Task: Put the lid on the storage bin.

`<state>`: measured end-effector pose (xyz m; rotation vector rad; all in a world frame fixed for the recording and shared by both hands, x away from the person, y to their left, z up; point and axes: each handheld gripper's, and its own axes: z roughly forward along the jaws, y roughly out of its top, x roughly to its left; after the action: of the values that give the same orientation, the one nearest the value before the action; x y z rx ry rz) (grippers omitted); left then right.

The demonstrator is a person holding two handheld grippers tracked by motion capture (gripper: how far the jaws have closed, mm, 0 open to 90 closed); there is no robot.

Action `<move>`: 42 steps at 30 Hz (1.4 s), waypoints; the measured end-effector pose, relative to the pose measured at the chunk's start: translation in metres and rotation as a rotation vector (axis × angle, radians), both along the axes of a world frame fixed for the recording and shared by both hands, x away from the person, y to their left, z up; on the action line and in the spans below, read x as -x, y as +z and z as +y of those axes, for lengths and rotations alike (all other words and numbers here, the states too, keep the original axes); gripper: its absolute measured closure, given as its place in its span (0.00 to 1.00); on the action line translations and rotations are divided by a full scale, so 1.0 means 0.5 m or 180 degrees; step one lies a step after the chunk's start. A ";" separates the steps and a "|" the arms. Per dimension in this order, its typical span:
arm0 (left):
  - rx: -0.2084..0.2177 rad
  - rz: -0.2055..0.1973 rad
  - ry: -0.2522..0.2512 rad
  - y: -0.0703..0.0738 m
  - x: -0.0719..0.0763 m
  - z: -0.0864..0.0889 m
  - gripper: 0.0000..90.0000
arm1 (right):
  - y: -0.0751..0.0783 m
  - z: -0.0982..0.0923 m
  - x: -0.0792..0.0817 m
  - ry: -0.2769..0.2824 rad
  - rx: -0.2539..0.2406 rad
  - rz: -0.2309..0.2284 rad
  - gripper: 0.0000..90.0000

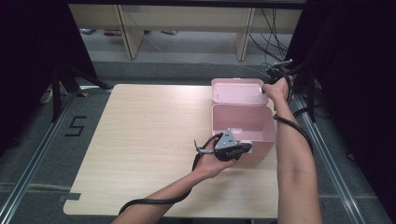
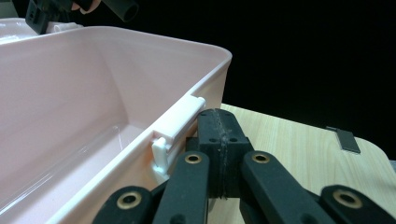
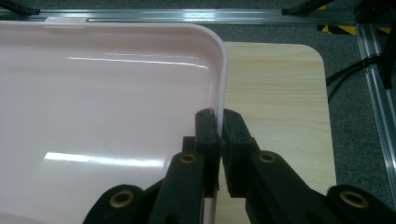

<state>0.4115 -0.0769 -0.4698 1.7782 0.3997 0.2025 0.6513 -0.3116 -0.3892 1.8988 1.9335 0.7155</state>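
An open pink plastic box stands at the table's right side, and its lid lies folded back behind it. My left gripper is at the box's near wall. In the left gripper view its jaws are shut on each other, right beside the white latch on the box, with nothing between them. My right gripper is at the lid's right edge. In the right gripper view it is shut on the rim of the lid.
The box is on a light wooden table with rounded corners. Metal floor rails run along both sides, and cables lie beyond the far right corner. A person's forearms reach in from the near edge.
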 end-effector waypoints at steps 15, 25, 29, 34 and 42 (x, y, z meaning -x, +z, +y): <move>-0.0051 0.0071 -0.0046 0.000 0.007 -0.009 1.00 | 0.037 -0.015 0.023 -0.0003 -0.0023 -0.0092 0.98; -0.0054 0.0132 -0.0030 -0.001 0.010 -0.009 1.00 | 0.055 -0.023 0.032 0.0005 -0.0050 -0.0109 0.99; -0.0054 0.0138 -0.0035 -0.001 0.009 -0.009 1.00 | 0.061 -0.023 0.033 -0.0025 -0.0075 -0.0108 0.99; -0.0037 0.0181 -0.0058 -0.002 0.006 -0.008 1.00 | 0.069 -0.024 0.037 -0.0003 -0.0085 -0.0135 0.99; -0.0023 0.0203 -0.0033 -0.001 0.005 -0.010 1.00 | 0.073 -0.025 0.038 0.0030 -0.0045 -0.0221 0.99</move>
<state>0.4091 -0.0821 -0.4703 1.7971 0.4358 0.1402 0.6321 -0.3240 -0.3526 1.8491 1.9013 0.7892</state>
